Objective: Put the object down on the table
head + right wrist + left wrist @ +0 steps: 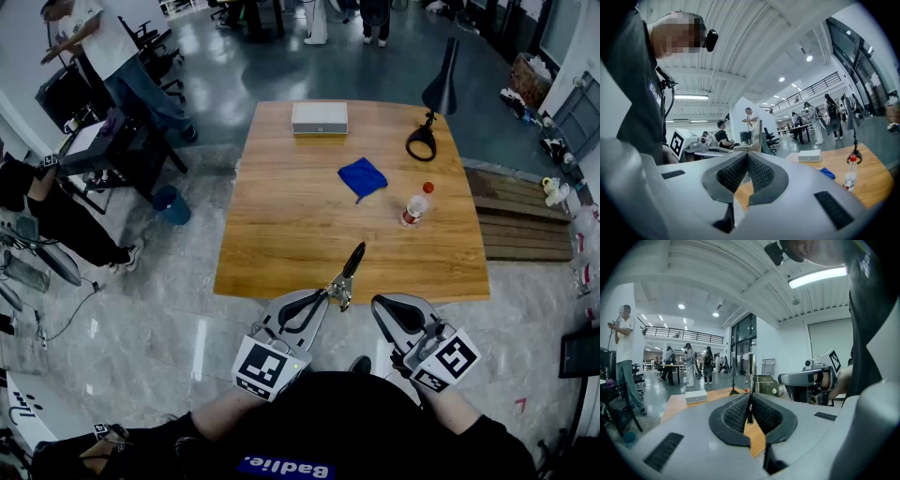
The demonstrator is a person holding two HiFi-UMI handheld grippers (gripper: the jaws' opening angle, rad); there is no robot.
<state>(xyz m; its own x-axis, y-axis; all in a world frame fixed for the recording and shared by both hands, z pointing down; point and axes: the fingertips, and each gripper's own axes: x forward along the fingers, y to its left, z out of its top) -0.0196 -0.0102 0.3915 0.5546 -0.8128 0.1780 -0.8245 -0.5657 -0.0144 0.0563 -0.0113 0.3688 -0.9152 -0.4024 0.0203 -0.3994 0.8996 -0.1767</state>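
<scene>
A slim tool (345, 274) with a black handle and metal parts sticks out from my left gripper (323, 295), which is shut on its near end. It hangs over the front edge of the wooden table (281, 234), pointing away from me. In the left gripper view the tool (750, 385) stands as a thin strip pinched between the pads of the left gripper (750, 401). My right gripper (378, 305) is just to the right, near my body, shut with nothing in it. The right gripper (747, 157) has its pads closed together, and the tool (754, 136) shows beyond them.
On the table lie a blue cloth (362, 176), a small red-capped bottle (415, 206), a white box (320, 118) at the far edge and a black lamp (431, 103) at the far right. A wooden bench (520, 220) stands to the right. People and chairs are at the left.
</scene>
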